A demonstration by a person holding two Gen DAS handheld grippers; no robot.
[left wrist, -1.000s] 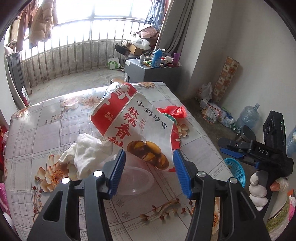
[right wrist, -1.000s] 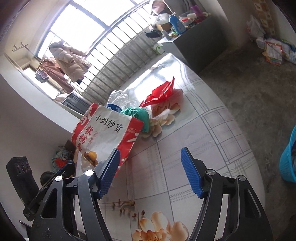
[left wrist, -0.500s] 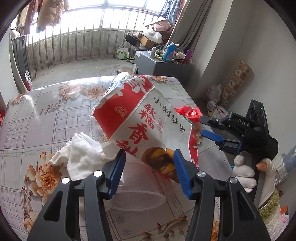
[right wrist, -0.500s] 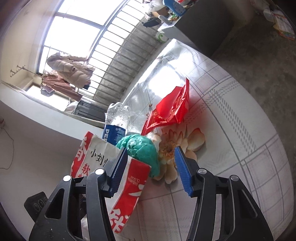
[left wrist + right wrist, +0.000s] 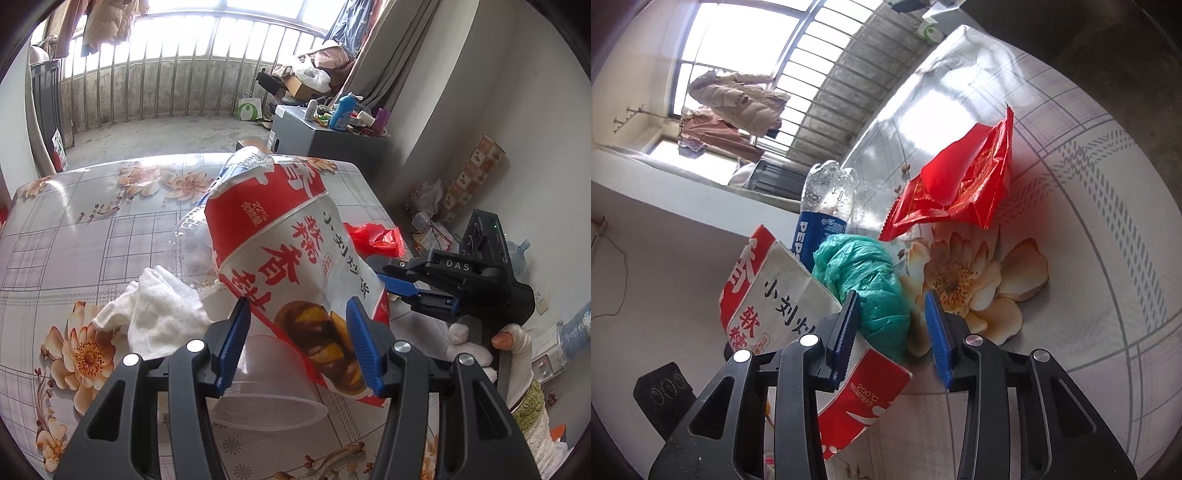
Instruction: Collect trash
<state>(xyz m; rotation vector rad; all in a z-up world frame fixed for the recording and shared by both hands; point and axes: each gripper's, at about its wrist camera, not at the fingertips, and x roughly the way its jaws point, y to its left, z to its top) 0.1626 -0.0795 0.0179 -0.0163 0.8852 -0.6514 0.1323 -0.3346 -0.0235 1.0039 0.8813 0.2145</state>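
Note:
My left gripper (image 5: 297,332) is shut on the lower part of a red-and-white paper snack bag (image 5: 288,240), holding it upright over the flowered table (image 5: 92,229). In the right wrist view a crumpled green plastic bag (image 5: 864,280) lies between the closing jaws of my right gripper (image 5: 891,317). The left pad touches it and the right pad stands just clear. Behind it stand a clear Pepsi bottle (image 5: 823,218) and a red wrapper (image 5: 960,184). A white cloth (image 5: 159,306) and a clear plastic bowl (image 5: 269,391) lie beside the left gripper.
The table's right edge drops to a floor littered with bags and a water jug (image 5: 517,254). A grey cabinet (image 5: 332,140) with bottles on top stands beyond the table's far end. A gloved hand (image 5: 513,339) holds the right gripper.
My right gripper has come in low over the table to the green plastic bag and its jaws have narrowed around it. The left gripper still holds the paper bag and has shifted slightly.

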